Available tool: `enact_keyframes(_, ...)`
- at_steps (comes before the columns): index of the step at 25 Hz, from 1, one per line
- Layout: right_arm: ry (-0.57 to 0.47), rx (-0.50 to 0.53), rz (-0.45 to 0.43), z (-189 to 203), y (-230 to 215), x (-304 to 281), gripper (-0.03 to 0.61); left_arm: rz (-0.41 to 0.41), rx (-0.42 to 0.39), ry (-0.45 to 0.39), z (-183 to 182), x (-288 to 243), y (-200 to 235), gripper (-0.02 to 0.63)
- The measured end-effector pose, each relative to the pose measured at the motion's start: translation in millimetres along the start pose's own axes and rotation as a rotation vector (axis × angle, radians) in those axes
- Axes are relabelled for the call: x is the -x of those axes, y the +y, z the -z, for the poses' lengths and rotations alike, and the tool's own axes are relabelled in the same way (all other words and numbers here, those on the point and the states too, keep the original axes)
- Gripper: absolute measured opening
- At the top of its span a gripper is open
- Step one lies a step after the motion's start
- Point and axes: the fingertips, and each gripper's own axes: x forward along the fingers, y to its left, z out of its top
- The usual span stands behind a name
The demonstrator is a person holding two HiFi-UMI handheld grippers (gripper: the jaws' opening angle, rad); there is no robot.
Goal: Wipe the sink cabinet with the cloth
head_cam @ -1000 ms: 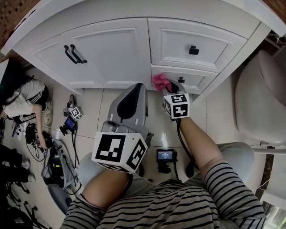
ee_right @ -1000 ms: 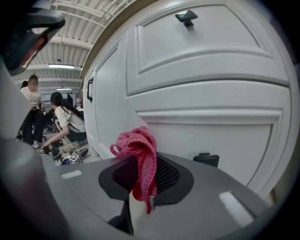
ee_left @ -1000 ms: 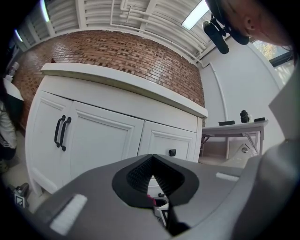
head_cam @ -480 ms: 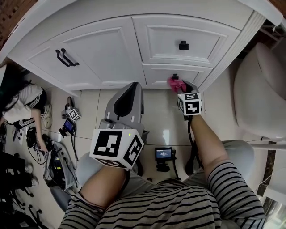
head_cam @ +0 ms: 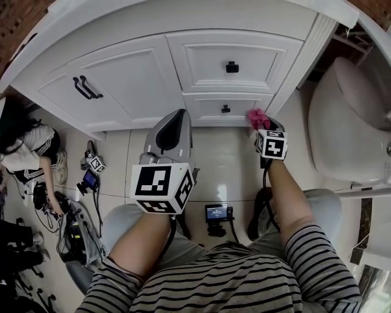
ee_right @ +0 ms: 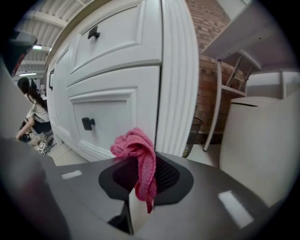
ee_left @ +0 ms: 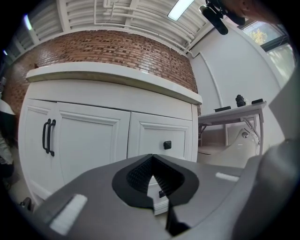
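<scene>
Your white sink cabinet (head_cam: 134, 79) fills the top of the head view under its counter (head_cam: 333, 9). Your left gripper (head_cam: 175, 116) hangs off the cabinet's middle, jaws clenched on nothing. Your right gripper (head_cam: 261, 122) grasps the pink cloth (head_cam: 256, 115) low beneath the counter's right corner, just beside the cabinet's fluted post (ee_right: 178, 70)
</scene>
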Motion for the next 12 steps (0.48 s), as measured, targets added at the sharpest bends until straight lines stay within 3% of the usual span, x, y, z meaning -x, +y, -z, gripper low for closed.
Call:
enact_keyframes(5, -0.055, -0.072, -0.018, -67.8, -4.2, 70.8, 0.074, -0.009, -0.035, 0.017, -0.1, 4.8, -1.1, -0.006)
enact_keyframes(9, -0.239, -0.136, -0.198, -157.5, 32.2, 171.9, 0.077, -0.010, -0.034, 0.016, -4.8, 13.1, -4.2, -0.006)
enact_keyframes(12, -0.410, -0.163, -0.238, -191.2, 48.1, 232.4, 0.075, -0.020, -0.076, -0.004, -11.8, 20.7, -4.3, -0.006)
